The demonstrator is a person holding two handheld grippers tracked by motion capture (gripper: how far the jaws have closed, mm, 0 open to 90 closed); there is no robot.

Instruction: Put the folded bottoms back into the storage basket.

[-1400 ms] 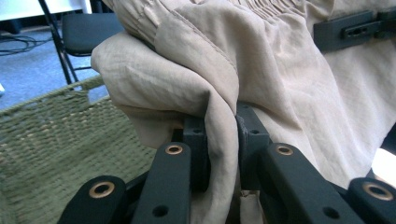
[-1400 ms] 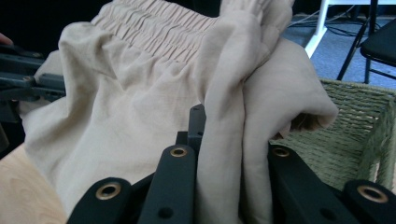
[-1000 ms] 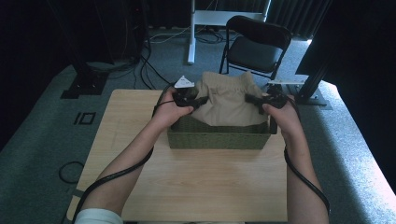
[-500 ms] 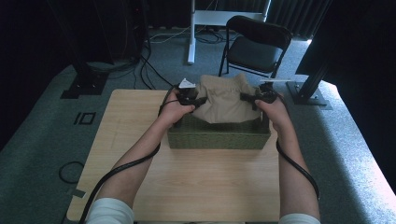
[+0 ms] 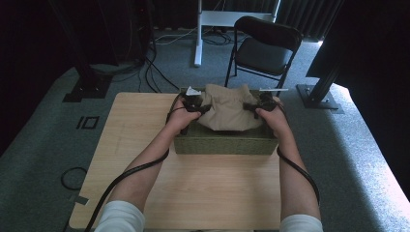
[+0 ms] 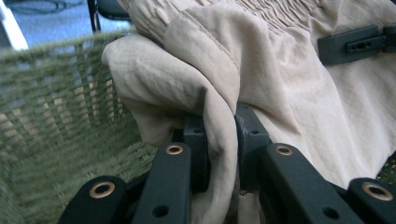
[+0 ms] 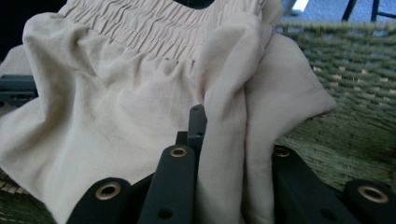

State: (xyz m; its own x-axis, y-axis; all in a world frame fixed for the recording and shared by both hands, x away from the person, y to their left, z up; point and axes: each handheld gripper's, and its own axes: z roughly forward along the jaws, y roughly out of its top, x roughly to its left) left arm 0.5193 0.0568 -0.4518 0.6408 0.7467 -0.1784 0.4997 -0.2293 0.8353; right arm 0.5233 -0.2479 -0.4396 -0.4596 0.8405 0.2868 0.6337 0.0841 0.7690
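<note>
A beige garment point(image 5: 227, 111) with an elastic gathered band hangs between my two grippers, low inside a green woven basket point(image 5: 222, 145) at the far side of the wooden table. My left gripper point(image 5: 199, 109) is shut on the garment's left side; its jaws pinch a fold of the cloth point(image 6: 223, 140). On the right side my right gripper point(image 5: 252, 107) is shut on another fold point(image 7: 229, 154). The basket's woven wall point(image 6: 56, 93) stands close beside the left jaws. The far gripper's black jaw point(image 6: 355, 44) shows across the cloth.
The table point(image 5: 203, 188) has bare wood between the basket and its near edge. A black folding chair point(image 5: 263, 48) and a white desk leg point(image 5: 198, 34) stand beyond the table. Black stands point(image 5: 87, 82) and cables lie on the grey carpet.
Both hands have come down and closer to the basket's front, lowering the garment into the basket. The cloth sits lower and flatter than before. Both grips stayed on it.
</note>
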